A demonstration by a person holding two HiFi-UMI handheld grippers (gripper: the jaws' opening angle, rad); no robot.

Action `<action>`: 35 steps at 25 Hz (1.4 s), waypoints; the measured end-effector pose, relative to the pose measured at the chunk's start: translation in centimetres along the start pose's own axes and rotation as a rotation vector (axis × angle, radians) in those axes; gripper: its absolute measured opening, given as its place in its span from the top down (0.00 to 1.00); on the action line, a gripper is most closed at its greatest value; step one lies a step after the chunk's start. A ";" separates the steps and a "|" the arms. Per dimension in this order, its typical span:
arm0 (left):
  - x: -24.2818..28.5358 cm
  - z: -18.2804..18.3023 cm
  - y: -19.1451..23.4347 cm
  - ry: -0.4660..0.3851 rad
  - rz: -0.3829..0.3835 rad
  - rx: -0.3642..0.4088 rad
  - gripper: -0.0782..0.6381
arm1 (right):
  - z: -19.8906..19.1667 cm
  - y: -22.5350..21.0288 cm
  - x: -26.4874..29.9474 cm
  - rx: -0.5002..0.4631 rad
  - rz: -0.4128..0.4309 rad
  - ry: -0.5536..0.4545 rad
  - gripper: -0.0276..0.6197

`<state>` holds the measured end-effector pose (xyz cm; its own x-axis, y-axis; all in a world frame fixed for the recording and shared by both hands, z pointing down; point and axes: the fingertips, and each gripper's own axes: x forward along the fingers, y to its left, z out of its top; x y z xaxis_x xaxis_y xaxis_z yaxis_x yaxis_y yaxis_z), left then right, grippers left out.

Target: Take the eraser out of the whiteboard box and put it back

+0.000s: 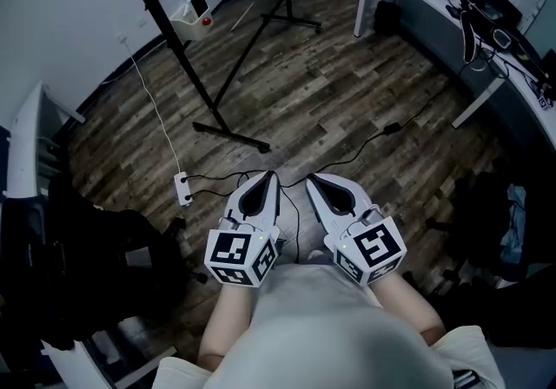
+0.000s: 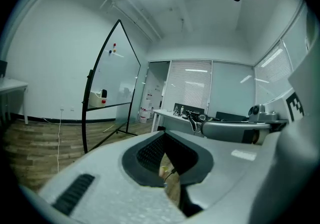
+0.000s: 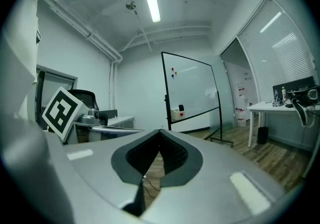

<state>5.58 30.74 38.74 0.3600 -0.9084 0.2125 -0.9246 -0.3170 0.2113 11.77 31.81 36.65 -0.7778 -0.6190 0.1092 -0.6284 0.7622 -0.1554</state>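
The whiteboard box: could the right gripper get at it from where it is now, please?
Probably not yet. The right gripper is shut and held close to the person's body, while the whiteboard box sits well across the floor; only cables lie between.

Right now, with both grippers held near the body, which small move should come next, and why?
Probably step toward the whiteboard box first. The left gripper and right gripper are both shut and empty, and the box sits on the stand far across the wooden floor.

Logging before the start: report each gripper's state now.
Left gripper: closed, holding nothing.
Right gripper: closed, holding nothing.
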 end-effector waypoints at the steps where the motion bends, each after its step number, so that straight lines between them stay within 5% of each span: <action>1: 0.1 -0.1 -0.2 -0.002 0.008 -0.004 0.88 | -0.2 -0.3 -0.5 0.001 -0.003 0.007 0.95; 15: 2.0 -1.5 -1.5 0.012 0.025 -0.038 0.88 | -1.9 -2.7 -2.2 0.048 -0.011 0.035 0.95; 35: 13.6 2.0 2.2 -0.030 0.016 -0.063 0.88 | 1.3 -13.3 5.1 -0.002 -0.032 0.032 0.95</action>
<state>8.22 17.12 40.15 0.3408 -0.9211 0.1881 -0.9201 -0.2857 0.2679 16.18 18.26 37.96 -0.7576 -0.6364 0.1450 -0.6526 0.7429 -0.1493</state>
